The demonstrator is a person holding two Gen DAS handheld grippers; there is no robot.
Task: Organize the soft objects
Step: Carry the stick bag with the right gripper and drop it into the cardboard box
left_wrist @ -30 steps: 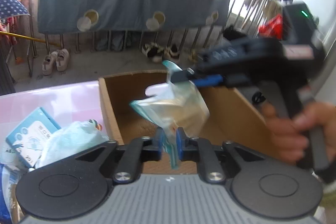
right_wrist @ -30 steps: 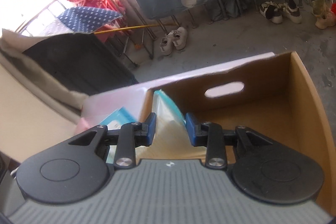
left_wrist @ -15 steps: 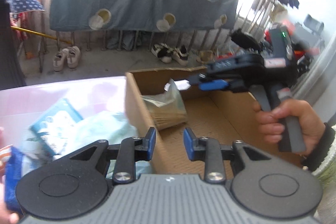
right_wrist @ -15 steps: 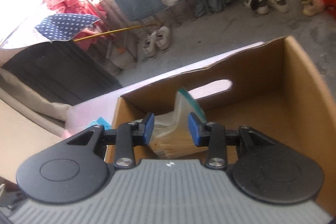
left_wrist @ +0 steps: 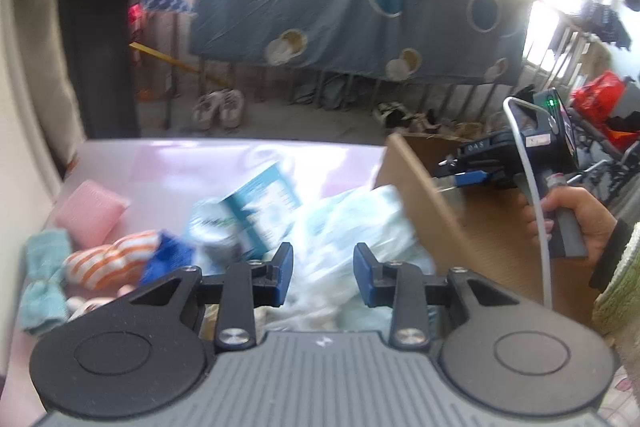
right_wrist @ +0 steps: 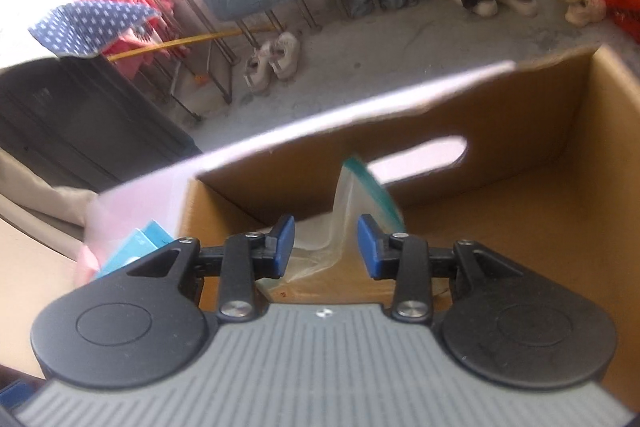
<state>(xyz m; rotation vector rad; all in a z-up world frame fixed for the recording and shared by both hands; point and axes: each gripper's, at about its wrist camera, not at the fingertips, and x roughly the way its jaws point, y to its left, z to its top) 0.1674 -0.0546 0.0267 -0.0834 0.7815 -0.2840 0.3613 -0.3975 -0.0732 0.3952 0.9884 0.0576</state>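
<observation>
Pink worktop [left_wrist: 168, 163], pink sponge-like pad [left_wrist: 90, 213] near its left edge, teal cloth [left_wrist: 44, 267] and orange-striped soft item [left_wrist: 108, 261] beside it, blue-and-white packet [left_wrist: 260, 207], pale plastic bag [left_wrist: 352, 227], open cardboard box [left_wrist: 424, 203] at the right edge

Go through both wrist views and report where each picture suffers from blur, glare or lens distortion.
Left wrist view: motion smears the white-and-teal packets and the crinkled clear plastic bag; daylight blows out the window area above the blue circle-patterned cloth; the fisheye bends the frame edges. Right wrist view: the brown cardboard box has a streaked near rim, the upper left corner is overexposed, and the railing bars lean.
</observation>
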